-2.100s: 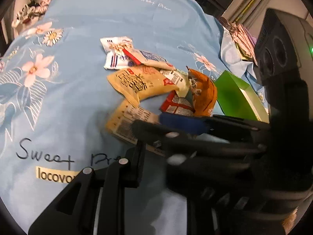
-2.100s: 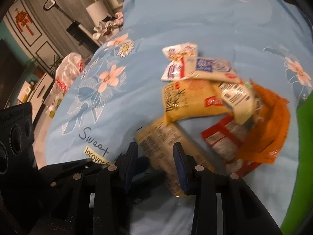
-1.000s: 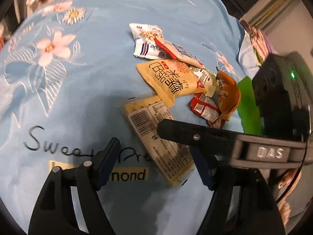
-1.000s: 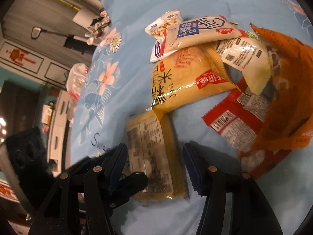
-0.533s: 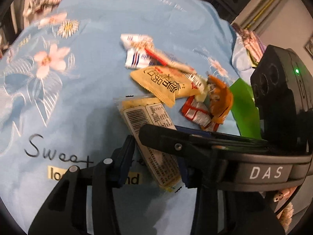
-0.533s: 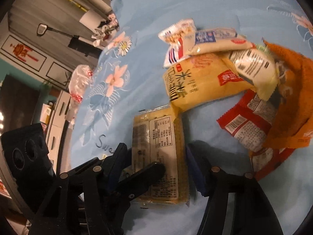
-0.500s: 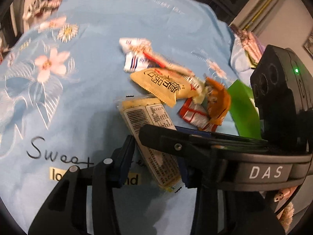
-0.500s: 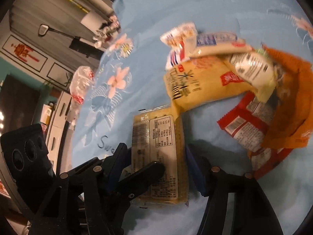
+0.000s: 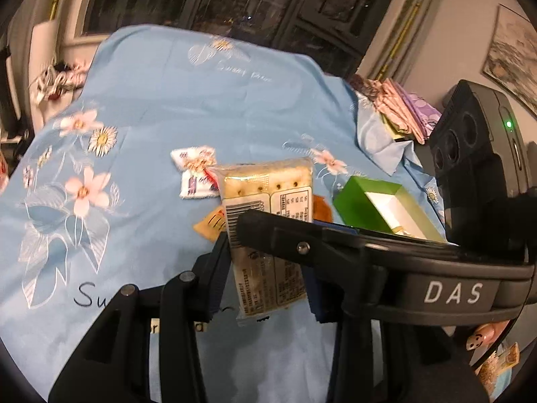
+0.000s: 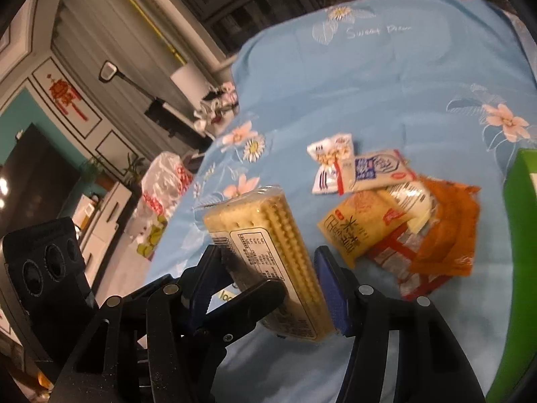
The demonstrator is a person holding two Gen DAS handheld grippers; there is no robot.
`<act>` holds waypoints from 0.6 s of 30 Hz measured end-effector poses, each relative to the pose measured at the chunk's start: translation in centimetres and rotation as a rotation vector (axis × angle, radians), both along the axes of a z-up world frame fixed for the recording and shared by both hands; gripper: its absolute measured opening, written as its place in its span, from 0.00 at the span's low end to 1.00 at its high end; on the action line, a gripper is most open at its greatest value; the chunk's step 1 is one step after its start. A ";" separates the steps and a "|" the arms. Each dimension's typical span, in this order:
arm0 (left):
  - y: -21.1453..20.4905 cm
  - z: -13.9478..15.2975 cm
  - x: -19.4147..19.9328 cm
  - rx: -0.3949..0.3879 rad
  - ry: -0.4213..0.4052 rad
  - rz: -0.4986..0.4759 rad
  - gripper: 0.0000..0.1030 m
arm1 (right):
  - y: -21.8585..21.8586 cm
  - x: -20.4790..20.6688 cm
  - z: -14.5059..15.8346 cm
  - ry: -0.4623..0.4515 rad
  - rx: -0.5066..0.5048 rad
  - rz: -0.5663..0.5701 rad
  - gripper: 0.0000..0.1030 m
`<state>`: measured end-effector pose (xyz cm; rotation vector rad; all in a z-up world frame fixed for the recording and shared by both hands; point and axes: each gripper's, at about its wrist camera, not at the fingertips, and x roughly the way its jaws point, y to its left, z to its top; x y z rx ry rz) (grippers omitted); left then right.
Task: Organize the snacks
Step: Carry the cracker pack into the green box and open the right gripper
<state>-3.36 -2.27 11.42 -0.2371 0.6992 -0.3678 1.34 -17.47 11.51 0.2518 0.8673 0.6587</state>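
Observation:
A long clear pack of crackers [image 9: 268, 194] hangs tilted above the blue flowered sheet [image 9: 201, 84], off the pile. My left gripper [image 9: 265, 278] is shut on its lower end. My right gripper [image 10: 268, 282] crosses it from the side; its jaws are closing, with the pads against the long edges of the cracker pack [image 10: 268, 235]. On the sheet lie a yellow packet [image 10: 355, 231], an orange packet [image 10: 449, 228], a red packet [image 10: 396, 252] and two white packets [image 10: 332, 164]. An open green box [image 9: 355, 201] stands to their right.
Folded patterned cloths [image 9: 399, 107] lie at the sheet's far right edge. A white plastic bag [image 10: 161, 181] sits past the left edge, with furniture behind it. A fingertip with a painted nail [image 9: 483, 336] shows at the lower right.
The cracker pack lay flat on the sheet; now it is lifted and tilted up. The left jaws closed onto it, and both grippers rose with it.

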 end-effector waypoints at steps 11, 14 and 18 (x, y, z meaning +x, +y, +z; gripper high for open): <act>-6.2 4.1 -0.3 0.067 -0.135 -0.107 0.36 | -7.1 -2.1 3.9 -0.119 0.082 -0.115 0.59; -8.2 4.7 -0.2 0.070 -0.157 -0.144 0.36 | -9.0 -2.7 4.7 -0.150 0.093 -0.160 0.59; -10.7 5.2 0.1 0.066 -0.166 -0.189 0.36 | -12.2 -3.5 5.1 -0.174 0.117 -0.227 0.59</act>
